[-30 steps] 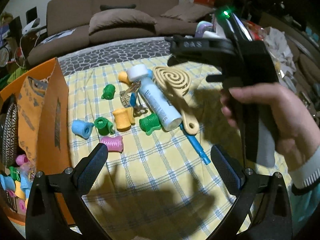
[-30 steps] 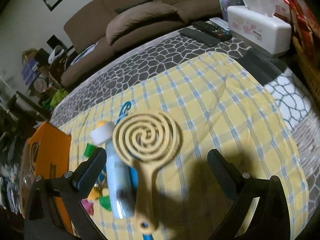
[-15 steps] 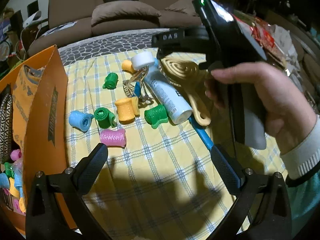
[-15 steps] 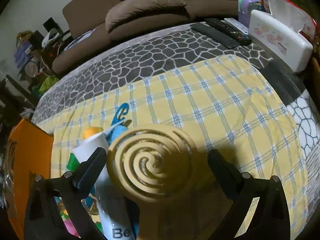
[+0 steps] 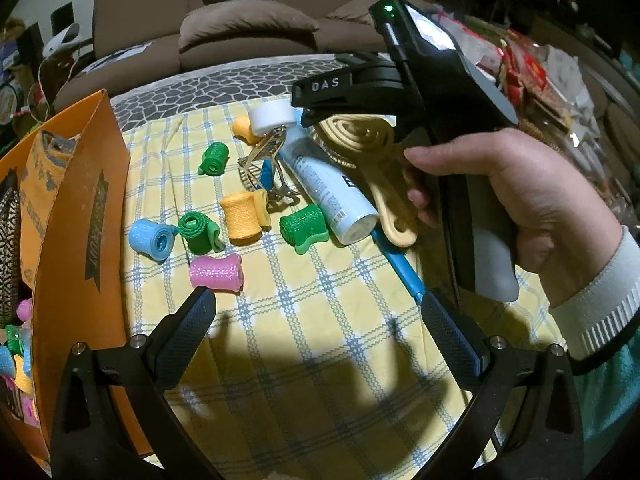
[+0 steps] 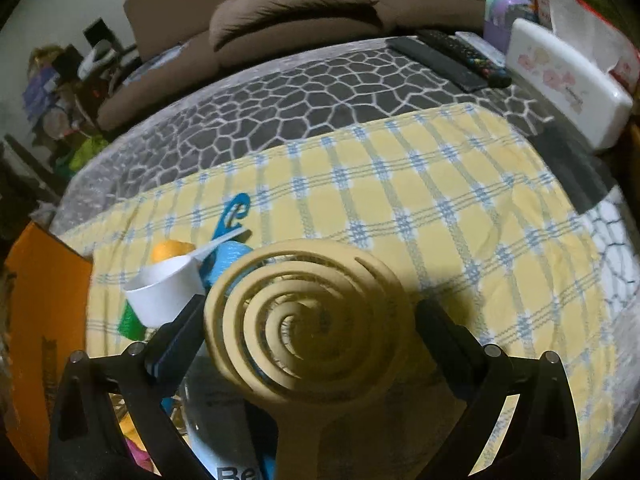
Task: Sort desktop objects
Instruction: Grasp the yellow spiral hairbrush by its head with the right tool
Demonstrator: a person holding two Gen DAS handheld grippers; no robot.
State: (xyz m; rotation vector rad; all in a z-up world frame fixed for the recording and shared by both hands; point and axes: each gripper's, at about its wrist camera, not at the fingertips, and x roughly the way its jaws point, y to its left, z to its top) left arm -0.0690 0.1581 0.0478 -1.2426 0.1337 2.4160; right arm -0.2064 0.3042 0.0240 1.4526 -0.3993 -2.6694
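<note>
A beige spiral brush (image 6: 304, 332) lies on the yellow checked cloth (image 6: 420, 200), leaning on a white-capped bottle (image 5: 324, 184). My right gripper (image 6: 312, 312) is open, one finger on each side of the brush head, not closed on it. A hand (image 5: 504, 184) holds that gripper above the brush (image 5: 356, 136). Several coloured hair rollers lie left of the bottle, among them a pink one (image 5: 216, 272), a yellow one (image 5: 240, 216) and a green one (image 5: 306, 228). My left gripper (image 5: 316, 312) hangs open over bare cloth, near the pink roller.
An orange cardboard box (image 5: 76, 216) with rollers inside stands at the left edge. A metal eyelash curler (image 5: 264, 156) and a blue comb (image 5: 400, 268) lie by the bottle. A white tissue box (image 6: 564, 80) and remotes (image 6: 452, 56) sit far right. A brown sofa (image 5: 240, 28) is behind.
My right gripper has come down and forward over the brush, so the spiral head now sits between its open fingers. The left gripper has drifted slightly closer to the rollers.
</note>
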